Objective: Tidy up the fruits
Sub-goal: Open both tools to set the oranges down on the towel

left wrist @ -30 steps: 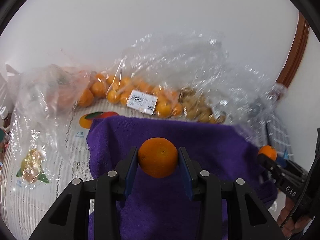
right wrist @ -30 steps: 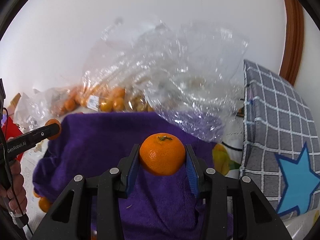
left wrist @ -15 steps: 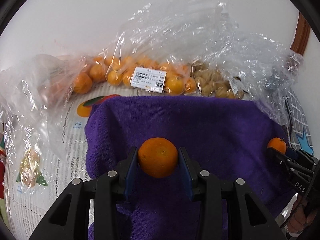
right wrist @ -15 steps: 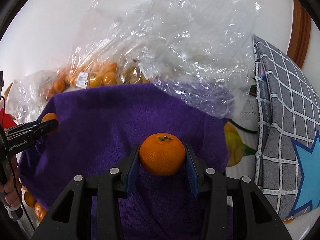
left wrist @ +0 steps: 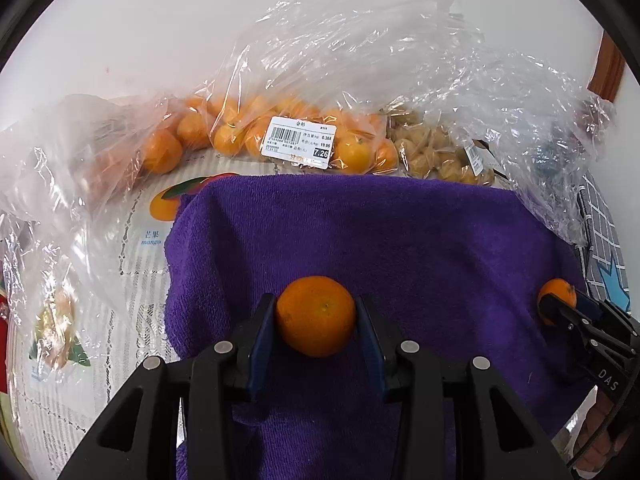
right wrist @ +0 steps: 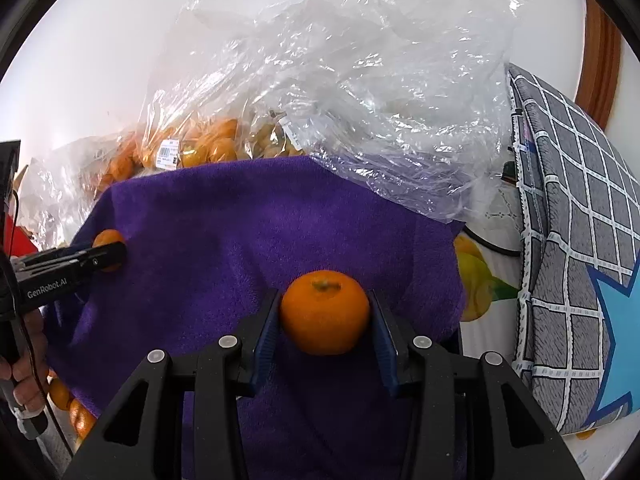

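Evidently each gripper clamps fruit above the purple towel (left wrist: 400, 240): left gripper (left wrist: 316, 318) on one mandarin (left wrist: 316, 315), right gripper (right wrist: 324, 314) on another mandarin (right wrist: 324, 312). Released there, either may roll off the soft cloth.

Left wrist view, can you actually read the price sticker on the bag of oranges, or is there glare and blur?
Left wrist view: the price sticker is sharp, with 7.26 legible; glare streaks only the clear plastic bag above it. Right wrist view: the same sticker is too small to read.

2 oranges (left wrist: 316, 315) (right wrist: 324, 312), each clamped, over purple towel (left wrist: 400, 232)
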`<state>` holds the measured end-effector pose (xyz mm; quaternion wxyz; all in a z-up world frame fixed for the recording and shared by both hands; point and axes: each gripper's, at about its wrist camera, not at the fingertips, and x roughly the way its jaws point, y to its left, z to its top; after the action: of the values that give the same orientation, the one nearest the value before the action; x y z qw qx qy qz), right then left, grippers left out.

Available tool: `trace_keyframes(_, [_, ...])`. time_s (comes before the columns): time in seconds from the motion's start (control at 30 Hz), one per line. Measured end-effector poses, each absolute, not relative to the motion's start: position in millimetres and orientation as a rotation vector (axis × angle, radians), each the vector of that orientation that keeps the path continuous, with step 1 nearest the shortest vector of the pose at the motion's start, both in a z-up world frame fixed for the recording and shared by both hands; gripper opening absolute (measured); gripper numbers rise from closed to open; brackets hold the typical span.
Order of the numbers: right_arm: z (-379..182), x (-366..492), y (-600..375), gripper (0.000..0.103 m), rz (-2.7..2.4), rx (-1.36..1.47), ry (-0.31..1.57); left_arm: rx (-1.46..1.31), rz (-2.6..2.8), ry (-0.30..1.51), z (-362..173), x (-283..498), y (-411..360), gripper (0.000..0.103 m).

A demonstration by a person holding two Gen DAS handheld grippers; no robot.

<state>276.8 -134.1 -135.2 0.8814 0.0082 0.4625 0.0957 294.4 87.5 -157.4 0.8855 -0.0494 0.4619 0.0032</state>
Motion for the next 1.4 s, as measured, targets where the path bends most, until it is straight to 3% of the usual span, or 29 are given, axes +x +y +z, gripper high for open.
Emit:
trace_keyframes(0.1, [-126,273,-137,0.056,0.207,0.042,0.939,-0.101,0.006,0.935,-150,291,89,0.049])
trace_keyframes(0.17, [-117,270,-138,0.066,0.212,0.048,0.921,-0.105,0.003,0.920,-146,289,89,0.051])
trace_keyframes(0.27, [-104,261,-138,0.071,0.219,0.053,0.892,-0.116,0.003,0.907,-139,287,90,0.051])
trace_keyframes(1.0, [-31,138,-178,0.069,0.097,0.047,0.782,-0.003,-0.033,0.652,-46,223,43,0.051])
trace_keyframes(1.17, [-25,114,-180,0.069,0.120,0.022,0.781,-0.051,-0.083,0.651,-47,191,49,0.051])
trace_keyframes(1.27, [-34,105,-175,0.060,0.160,0.025,0.811,-0.053,-0.080,0.673,-54,174,55,0.051])
trace_keyframes(1.4, [-56,96,-165,0.056,0.196,0.013,0.843,-0.079,-0.063,0.711,-69,155,68,0.051])
